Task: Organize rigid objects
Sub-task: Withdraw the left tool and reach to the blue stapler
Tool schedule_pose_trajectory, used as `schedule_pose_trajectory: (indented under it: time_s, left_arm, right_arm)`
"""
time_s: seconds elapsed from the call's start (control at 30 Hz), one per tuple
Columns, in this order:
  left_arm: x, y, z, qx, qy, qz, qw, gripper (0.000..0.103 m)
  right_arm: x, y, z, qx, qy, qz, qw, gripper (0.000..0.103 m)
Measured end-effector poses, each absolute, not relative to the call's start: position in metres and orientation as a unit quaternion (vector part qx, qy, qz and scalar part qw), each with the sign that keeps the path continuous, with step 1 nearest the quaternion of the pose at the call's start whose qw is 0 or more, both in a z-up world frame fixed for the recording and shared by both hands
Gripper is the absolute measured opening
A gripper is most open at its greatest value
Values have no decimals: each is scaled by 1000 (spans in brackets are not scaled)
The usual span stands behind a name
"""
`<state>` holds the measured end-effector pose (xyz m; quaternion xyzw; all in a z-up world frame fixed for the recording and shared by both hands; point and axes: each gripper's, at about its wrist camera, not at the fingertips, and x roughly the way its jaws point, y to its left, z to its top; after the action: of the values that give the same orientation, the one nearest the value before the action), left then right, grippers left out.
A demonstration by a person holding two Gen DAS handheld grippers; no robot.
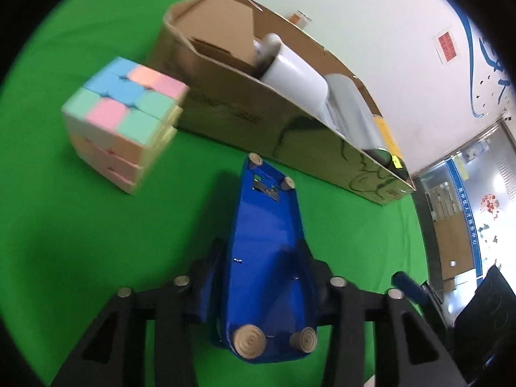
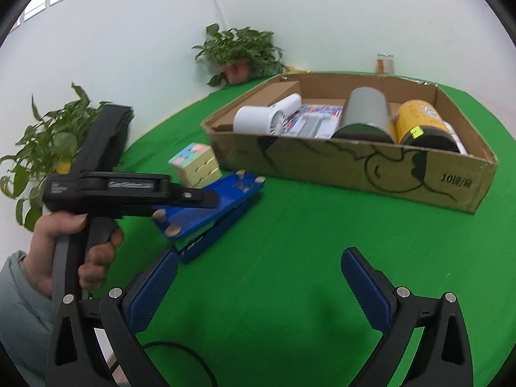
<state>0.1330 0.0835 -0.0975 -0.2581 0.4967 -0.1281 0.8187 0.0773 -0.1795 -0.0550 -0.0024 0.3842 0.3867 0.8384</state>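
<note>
White walls behind green-covered table, potted plants.

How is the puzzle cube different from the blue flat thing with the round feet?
The puzzle cube is a blocky cube in pastel squares of several colours; the blue flat thing is one solid blue, long and thin, with round tan feet facing up. The cube sits free on the green cloth; the blue thing lies between the left gripper's jaws. Both are still outside the cardboard box, close beside it.
</note>
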Motion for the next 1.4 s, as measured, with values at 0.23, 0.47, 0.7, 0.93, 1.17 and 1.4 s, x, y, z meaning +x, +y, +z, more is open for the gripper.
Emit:
schedule_pose_trajectory:
  time_s: [0.23,0.47,0.7,0.93,1.17,1.4]
  left_arm:
    - [135,24,-97,-261,532,-207,779,39]
    - [124,-2,-84,-274,508,-263,774,66]
    - [123,37,-86,-297,501,-207,786,68]
    - [116,49,-98,-306,510,-193,780,68]
    - [116,38,-99,-303,513,-208,776,68]
    - [119,23,-99,-295,521,-226,769,68]
  right_arm:
    - [62,-202,-56,-16,371,398,839,101]
    - [51,-225,-63,-52,374,372,848,101]
    - [38,-196,-66,-126,348,371,852,99]
    - [30,-168,-80,-205,324,361,850,83]
    - [36,-166,-88,-238,311,315,864,61]
    - [97,-242,-99,29,438,312,843,46]
